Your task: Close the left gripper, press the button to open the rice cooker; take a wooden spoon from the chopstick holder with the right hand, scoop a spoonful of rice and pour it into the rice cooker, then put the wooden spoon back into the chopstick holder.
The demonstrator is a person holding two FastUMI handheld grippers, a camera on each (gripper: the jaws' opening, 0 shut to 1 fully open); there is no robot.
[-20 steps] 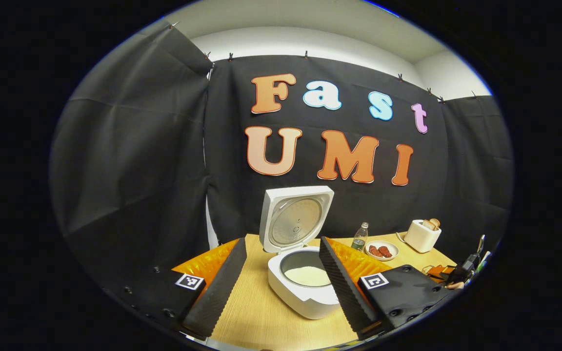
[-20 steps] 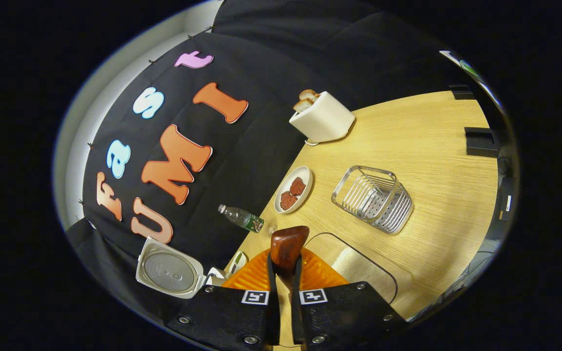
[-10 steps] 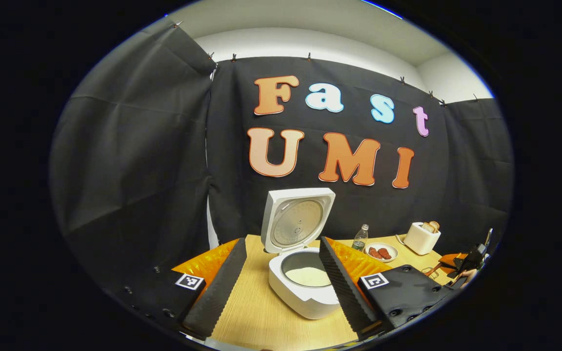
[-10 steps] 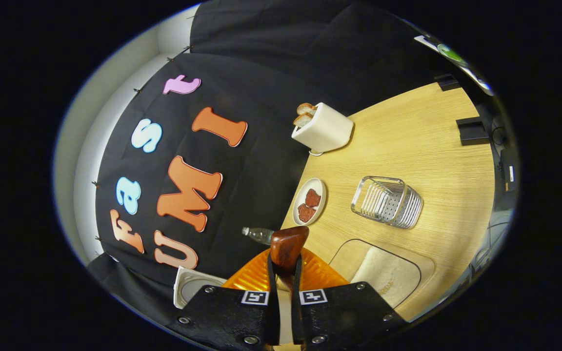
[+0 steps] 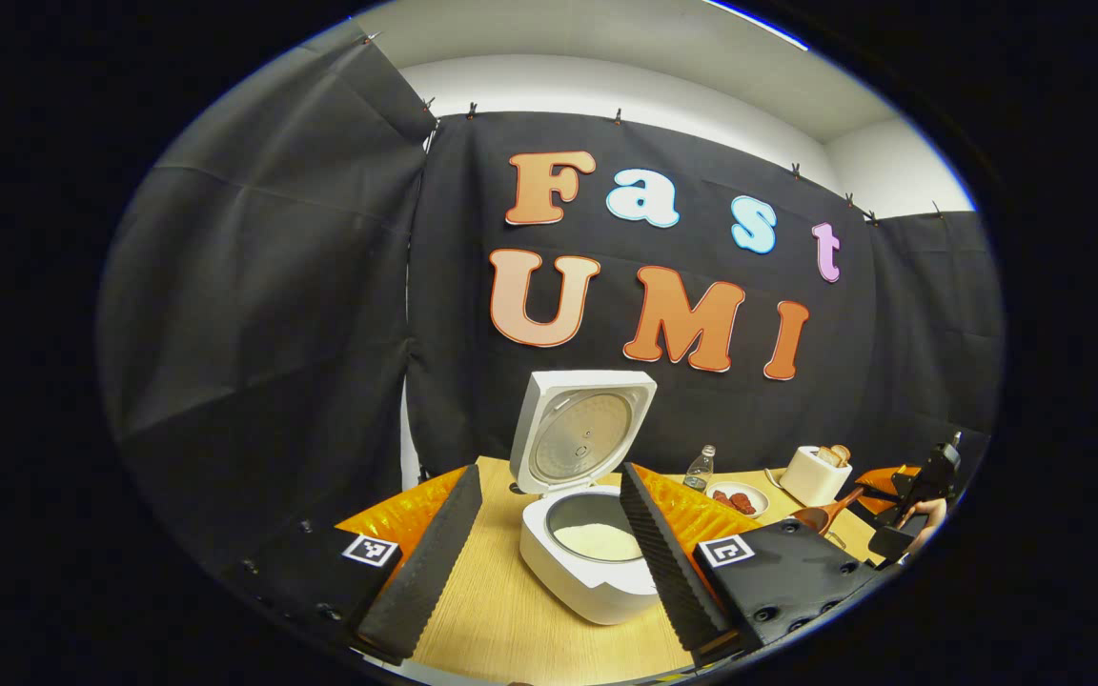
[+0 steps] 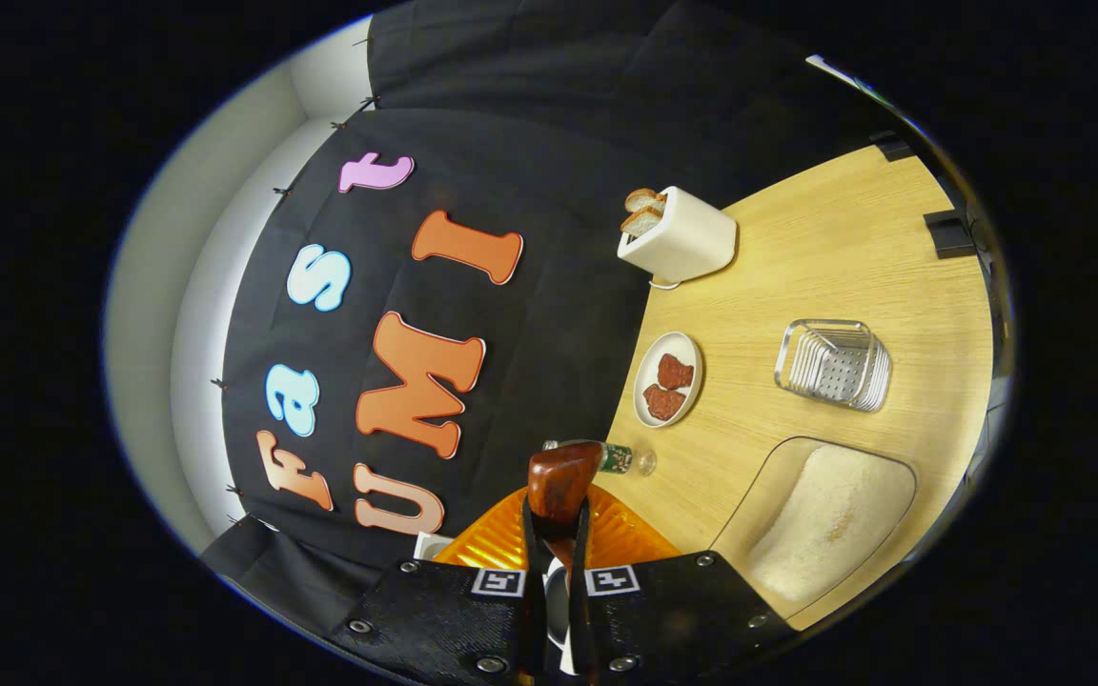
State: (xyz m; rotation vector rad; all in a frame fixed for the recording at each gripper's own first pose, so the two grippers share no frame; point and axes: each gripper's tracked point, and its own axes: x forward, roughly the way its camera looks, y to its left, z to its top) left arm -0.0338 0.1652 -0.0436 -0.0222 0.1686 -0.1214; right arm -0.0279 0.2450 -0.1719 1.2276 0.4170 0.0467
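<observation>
left gripper (image 5: 549,534): 2 ribbed fingers spread wide, nothing between them, hovering low over the wooden table (image 5: 501,619)
rice cooker (image 5: 587,562): sits right in that gap, rounded white body, lid (image 5: 579,431) flipped up, white rice in the pot
wooden spoon (image 6: 560,484): dark glossy bowl poking out past the right gripper (image 6: 557,562), whose 2 fingers are pinched tight on the handle
chopstick holder (image 6: 835,364): shiny metal wire basket, well off to the right on the table
rice tray (image 6: 821,519): clear, rounded, heaped with rice, just beside the right gripper
right gripper pose: rolled sideways, so the table looks tilted
</observation>
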